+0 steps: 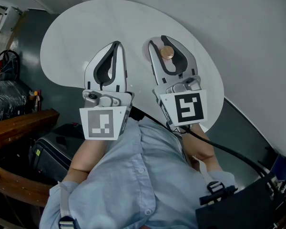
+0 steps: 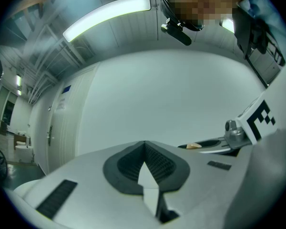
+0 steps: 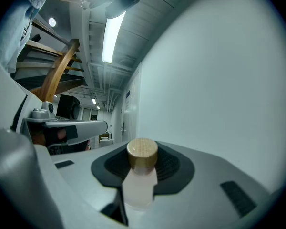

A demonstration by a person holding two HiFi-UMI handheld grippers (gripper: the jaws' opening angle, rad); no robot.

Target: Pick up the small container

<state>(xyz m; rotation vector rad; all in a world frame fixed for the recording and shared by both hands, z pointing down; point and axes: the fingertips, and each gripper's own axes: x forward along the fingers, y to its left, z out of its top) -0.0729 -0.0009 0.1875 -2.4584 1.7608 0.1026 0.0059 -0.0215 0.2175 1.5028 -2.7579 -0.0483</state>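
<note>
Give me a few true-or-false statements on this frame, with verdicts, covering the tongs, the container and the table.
1. The right tongs are clamped on the small container. True.
2. The container has a blue plastic lid. False: its lid looks wooden.
3. The left tongs hold a second container. False: they are shut with nothing between them.
4. The table is white with a rounded edge. True.

Both forearms reached forward, level: the white left gripper [image 1: 116, 45] was pinched together on nothing, the white right gripper [image 1: 160, 44] clamped the small cork-capped container [image 1: 167, 52].
</note>
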